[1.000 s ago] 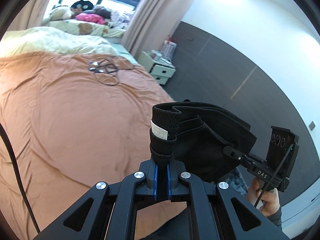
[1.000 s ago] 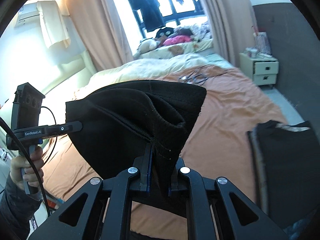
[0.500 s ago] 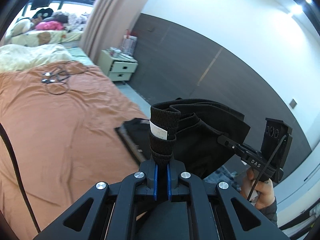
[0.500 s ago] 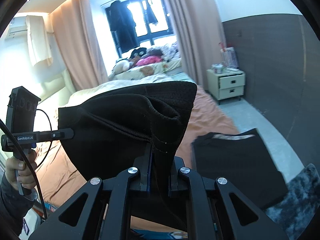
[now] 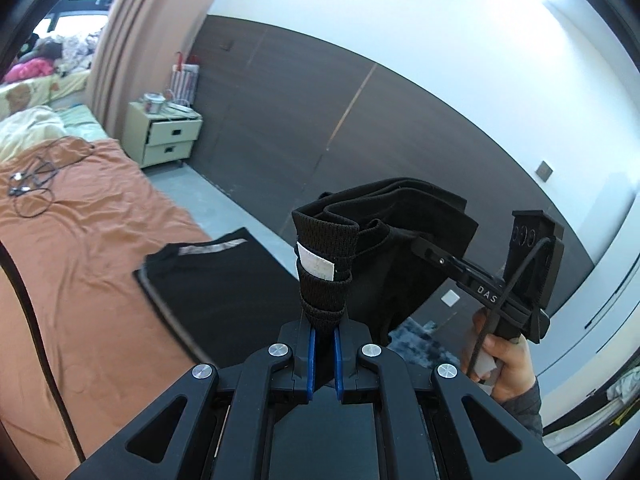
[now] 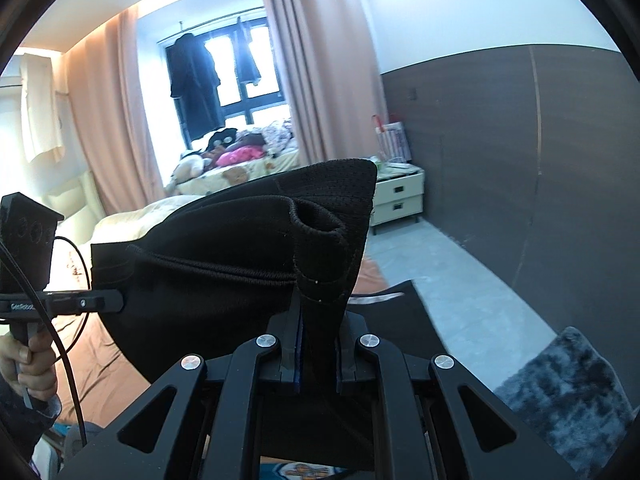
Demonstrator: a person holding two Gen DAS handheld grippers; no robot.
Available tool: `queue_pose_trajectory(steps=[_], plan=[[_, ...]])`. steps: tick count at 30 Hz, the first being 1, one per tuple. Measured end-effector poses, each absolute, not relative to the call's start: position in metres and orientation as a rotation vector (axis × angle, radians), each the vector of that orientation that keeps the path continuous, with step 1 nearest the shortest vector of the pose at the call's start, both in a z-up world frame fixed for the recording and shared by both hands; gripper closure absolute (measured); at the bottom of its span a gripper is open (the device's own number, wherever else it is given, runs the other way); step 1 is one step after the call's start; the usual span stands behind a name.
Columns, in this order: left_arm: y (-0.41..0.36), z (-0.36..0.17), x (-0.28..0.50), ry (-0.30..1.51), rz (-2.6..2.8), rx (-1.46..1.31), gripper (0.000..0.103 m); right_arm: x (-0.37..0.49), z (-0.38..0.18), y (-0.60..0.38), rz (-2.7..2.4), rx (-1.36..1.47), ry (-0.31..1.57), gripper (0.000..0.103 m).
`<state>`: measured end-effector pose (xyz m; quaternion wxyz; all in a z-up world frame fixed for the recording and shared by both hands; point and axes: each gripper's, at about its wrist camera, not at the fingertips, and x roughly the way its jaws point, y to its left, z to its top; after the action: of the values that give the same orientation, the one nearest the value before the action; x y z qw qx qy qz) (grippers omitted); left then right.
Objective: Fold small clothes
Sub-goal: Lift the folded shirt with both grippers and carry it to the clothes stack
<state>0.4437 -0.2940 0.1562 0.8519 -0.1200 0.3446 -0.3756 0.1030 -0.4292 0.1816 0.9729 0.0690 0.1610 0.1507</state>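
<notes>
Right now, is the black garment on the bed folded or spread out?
Folded: the garment lies flat on the orange sheet as a neat rectangle with straight edges, its band along the far edge.

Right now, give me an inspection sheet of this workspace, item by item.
Surface: bed with an orange sheet, wrinkled.
Job's things: black garment held up in the air between both grippers; a folded black garment lies flat at the sheet's edge.
Clutter: pile of toys and clothes by the window.
Grippers: left gripper shut on the black garment at its waistband; right gripper shut on the same garment.
Cables: loose tangle of cable on the sheet.
Surroundings: nightstand, pink curtains, grey rug, dark wall panel.
</notes>
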Motion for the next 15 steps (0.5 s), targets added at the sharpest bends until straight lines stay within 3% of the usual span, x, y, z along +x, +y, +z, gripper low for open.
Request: queue_pose_trajectory(steps=[15], plan=[[-0.334,0.096,0.524,0.848,-0.805,-0.283,0.096,0.145,0.152,-0.371,0.206,0.169,0.396,0.096]])
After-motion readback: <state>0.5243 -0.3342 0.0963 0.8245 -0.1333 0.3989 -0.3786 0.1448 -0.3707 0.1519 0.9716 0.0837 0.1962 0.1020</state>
